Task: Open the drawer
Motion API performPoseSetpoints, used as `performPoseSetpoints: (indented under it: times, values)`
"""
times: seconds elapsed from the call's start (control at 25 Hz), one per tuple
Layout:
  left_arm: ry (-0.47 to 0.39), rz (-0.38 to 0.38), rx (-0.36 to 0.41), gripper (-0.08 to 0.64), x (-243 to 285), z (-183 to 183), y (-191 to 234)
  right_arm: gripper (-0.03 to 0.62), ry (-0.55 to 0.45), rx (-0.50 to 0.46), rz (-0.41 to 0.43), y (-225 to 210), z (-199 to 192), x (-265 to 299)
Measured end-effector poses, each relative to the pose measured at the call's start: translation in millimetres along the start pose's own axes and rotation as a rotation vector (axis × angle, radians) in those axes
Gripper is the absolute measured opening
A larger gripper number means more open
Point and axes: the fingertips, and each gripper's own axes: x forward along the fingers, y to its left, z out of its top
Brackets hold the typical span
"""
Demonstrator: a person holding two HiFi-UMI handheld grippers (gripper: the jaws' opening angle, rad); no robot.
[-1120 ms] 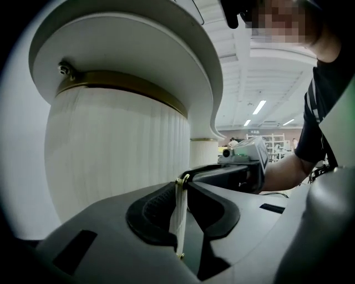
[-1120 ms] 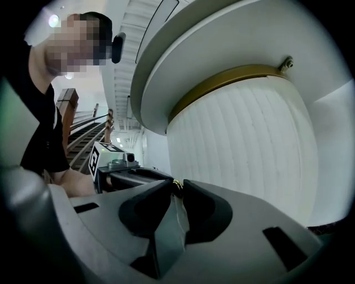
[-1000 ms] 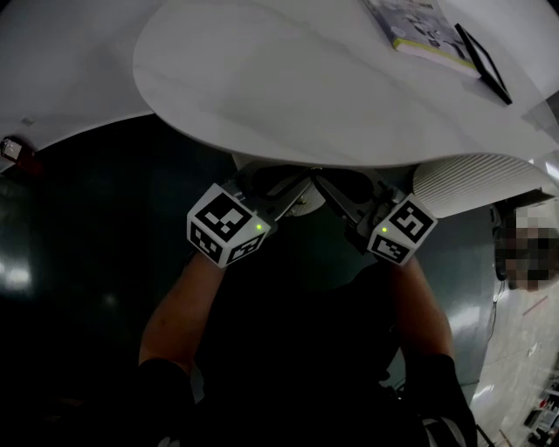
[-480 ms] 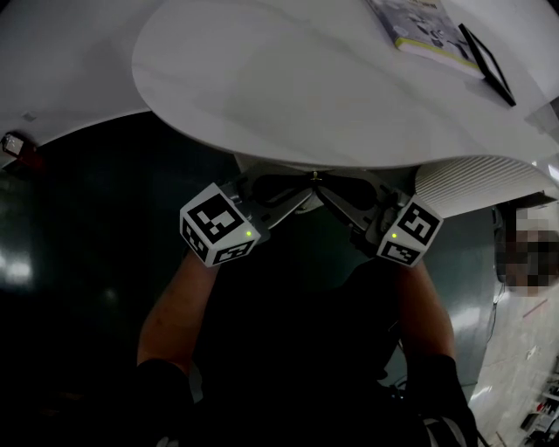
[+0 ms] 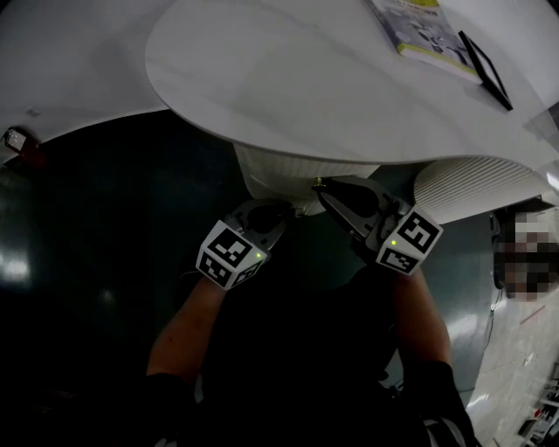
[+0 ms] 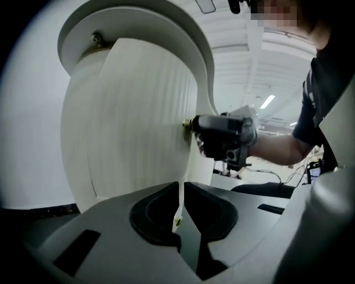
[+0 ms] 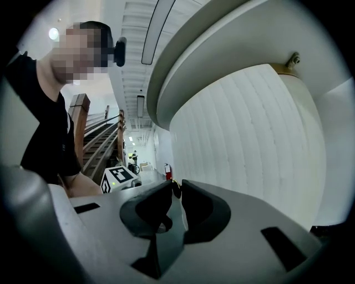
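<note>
1. In the head view we see a white table (image 5: 288,79) with a smooth, rounded top. Tucked under its rim is the drawer (image 5: 279,179), which has a curved white front with fine upright ribs.
2. The right gripper (image 5: 325,188) reaches to the drawer's small brass knob (image 6: 188,125). Its own view shows the two dark pads pinched on that knob.
3. Only the left gripper view shows this grip from the side. There the right gripper's dark body sits against the knob at the right edge of the drawer front.
4. The left gripper (image 6: 180,191) sits lower and points at the ribbed front. Its jaws are drawn together to a thin slit with nothing between them.
5. Only the right gripper view shows a wooden staircase (image 7: 94,144) and a long, lit hall behind the person.
6. Both gripper views show a brass fitting (image 7: 292,60) where the ribbed unit meets the underside of the tabletop.
7. On the tabletop, well apart from the grippers, lie a book (image 5: 419,26) and a flat black panel (image 5: 485,65) just beside it.
8. A second ribbed white unit (image 5: 472,183) stands to the right, over a dark glossy floor (image 5: 87,244).
</note>
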Motion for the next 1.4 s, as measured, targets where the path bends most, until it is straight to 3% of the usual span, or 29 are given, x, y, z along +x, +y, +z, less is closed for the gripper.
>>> performPoseSetpoints:
  times: [0.16,0.44,0.92,1.4]
  values:
    - [0.070,0.111,-0.015,0.037,11.5,-36.5,24.5,0.037,0.003,0.007,-0.010,1.4,0.9,-0.6]
    - [0.007,0.253,-0.160,0.035,-14.3,-63.4,77.1,0.037,-0.004,0.031,-0.011,6.2,-0.7,-4.9]
    - [-0.069,0.217,-0.143,0.028,-14.9,-61.4,105.4,0.038,0.003,0.045,-0.080,5.2,1.1,-1.3]
    - [-0.095,0.233,-0.165,0.021,-10.4,-58.4,116.6,0.037,0.011,0.006,-0.069,4.1,0.7,2.0]
